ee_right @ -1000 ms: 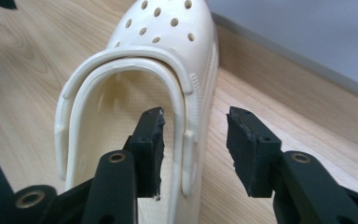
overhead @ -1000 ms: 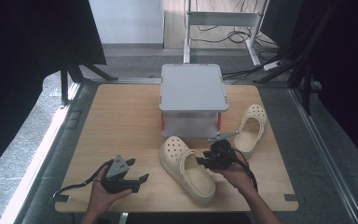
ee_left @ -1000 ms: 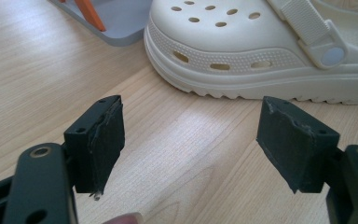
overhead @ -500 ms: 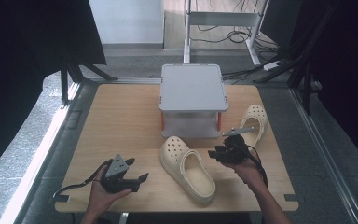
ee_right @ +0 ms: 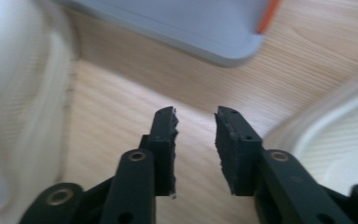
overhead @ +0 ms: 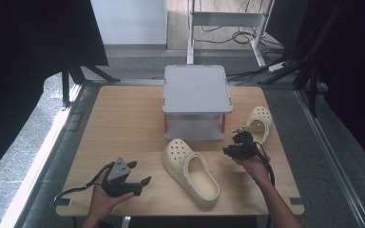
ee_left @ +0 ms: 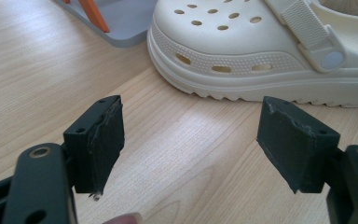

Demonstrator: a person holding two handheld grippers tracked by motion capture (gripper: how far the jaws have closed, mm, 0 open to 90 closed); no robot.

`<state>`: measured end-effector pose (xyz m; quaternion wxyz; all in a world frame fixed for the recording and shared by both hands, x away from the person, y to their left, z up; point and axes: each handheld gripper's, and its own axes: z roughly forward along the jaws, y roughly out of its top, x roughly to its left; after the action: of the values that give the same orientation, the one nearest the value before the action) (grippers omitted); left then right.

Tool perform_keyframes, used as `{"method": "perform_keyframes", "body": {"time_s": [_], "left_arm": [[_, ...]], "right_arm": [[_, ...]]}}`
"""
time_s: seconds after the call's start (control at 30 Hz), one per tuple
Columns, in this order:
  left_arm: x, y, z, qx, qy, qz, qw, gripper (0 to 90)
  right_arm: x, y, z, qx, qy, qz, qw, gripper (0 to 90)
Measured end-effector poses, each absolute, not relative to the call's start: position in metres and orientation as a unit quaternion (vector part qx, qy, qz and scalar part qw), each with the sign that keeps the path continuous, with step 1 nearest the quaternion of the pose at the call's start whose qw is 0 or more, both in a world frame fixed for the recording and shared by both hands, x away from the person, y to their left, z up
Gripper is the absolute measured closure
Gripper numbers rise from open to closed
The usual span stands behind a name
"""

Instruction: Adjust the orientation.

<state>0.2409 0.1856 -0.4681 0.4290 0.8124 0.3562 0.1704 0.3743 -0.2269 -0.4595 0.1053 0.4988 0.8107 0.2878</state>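
Now the right gripper (overhead: 240,142) has just narrowed its empty jaws; the left gripper (overhead: 135,183) gapes wide, empty.

left gripper (overhead: 142,182): black body, grey three-cornered plate on top, black cable trailing off
right gripper (overhead: 241,129): black body, black cable looping back along the forearm
fingers (ee_left: 98,140): black blocks, worn pad edges, round screw holes
forearms: no sleeves seen
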Motion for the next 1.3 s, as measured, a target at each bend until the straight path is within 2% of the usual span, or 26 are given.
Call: {"method": "perform_keyframes", "body": {"time_s": [0.07,0.47,0.77,1.3], "left_arm": [[0.241,0.186,-0.468,0.812,0.357,0.171,0.430,23.7],[0.241,0.186,-0.468,0.812,0.356,0.170,0.429,23.7],[0.241,0.185,-0.469,0.813,0.356,0.168,0.429,23.7],[0.242,0.183,-0.470,0.814,0.355,0.165,0.428,23.7]], "right_arm": [[0.380,-0.232,-0.464,0.513,0.804,0.282,0.105,74.8],[0.386,-0.238,-0.471,0.528,0.801,0.258,0.116,90.0],[0.377,-0.245,-0.473,0.524,0.804,0.261,0.104,90.0],[0.350,-0.300,-0.470,0.538,0.801,0.241,0.106,90.0]]}}
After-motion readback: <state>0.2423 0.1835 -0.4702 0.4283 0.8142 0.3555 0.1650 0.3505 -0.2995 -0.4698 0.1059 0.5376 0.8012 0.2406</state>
